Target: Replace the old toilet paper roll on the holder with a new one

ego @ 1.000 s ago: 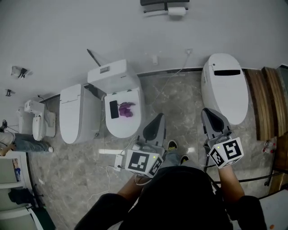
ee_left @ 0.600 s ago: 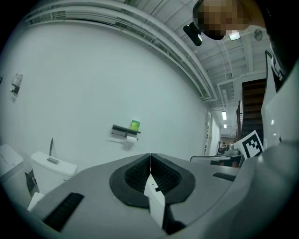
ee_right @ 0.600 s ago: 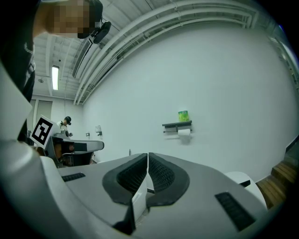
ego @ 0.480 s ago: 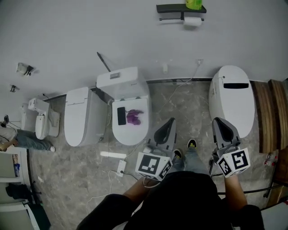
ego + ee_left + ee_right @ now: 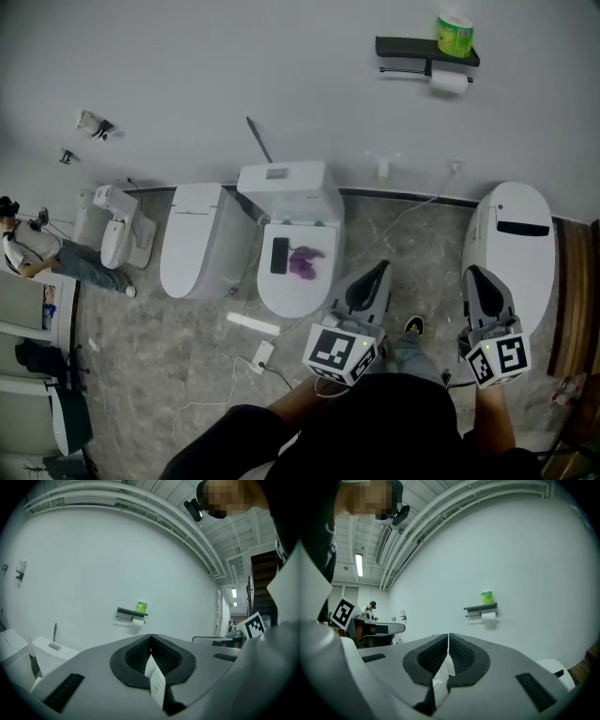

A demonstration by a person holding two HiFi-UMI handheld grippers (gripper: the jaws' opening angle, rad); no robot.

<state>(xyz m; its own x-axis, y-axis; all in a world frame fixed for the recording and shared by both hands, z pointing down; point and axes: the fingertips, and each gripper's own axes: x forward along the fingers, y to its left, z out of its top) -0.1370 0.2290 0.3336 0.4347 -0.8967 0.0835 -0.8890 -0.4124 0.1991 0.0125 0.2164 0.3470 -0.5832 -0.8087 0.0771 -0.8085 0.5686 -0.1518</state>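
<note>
High on the white wall a black shelf holder (image 5: 427, 49) carries a green-wrapped new roll (image 5: 456, 35) on top, and the old white roll (image 5: 449, 82) hangs beneath it. Both grippers are held level, far short of the wall. My left gripper (image 5: 378, 270) is shut with nothing in it, and so is my right gripper (image 5: 475, 274). The left gripper view shows the holder (image 5: 126, 614), the green roll (image 5: 141, 607) and the white roll (image 5: 138, 620) small beyond the closed jaws. In the right gripper view the green roll (image 5: 487, 597) and white roll (image 5: 488, 616) sit up to the right.
Several toilets line the wall: one (image 5: 320, 278) with a phone and a purple item on its lid, one to its left (image 5: 197, 251), and one (image 5: 511, 234) below the holder. A power strip (image 5: 261, 354) and cables lie on the marble floor. A person (image 5: 37, 253) is at far left.
The person has walked toward the wall with both grippers. The holder and its rolls have come further down into the head view, and the toilets have shifted right and lower.
</note>
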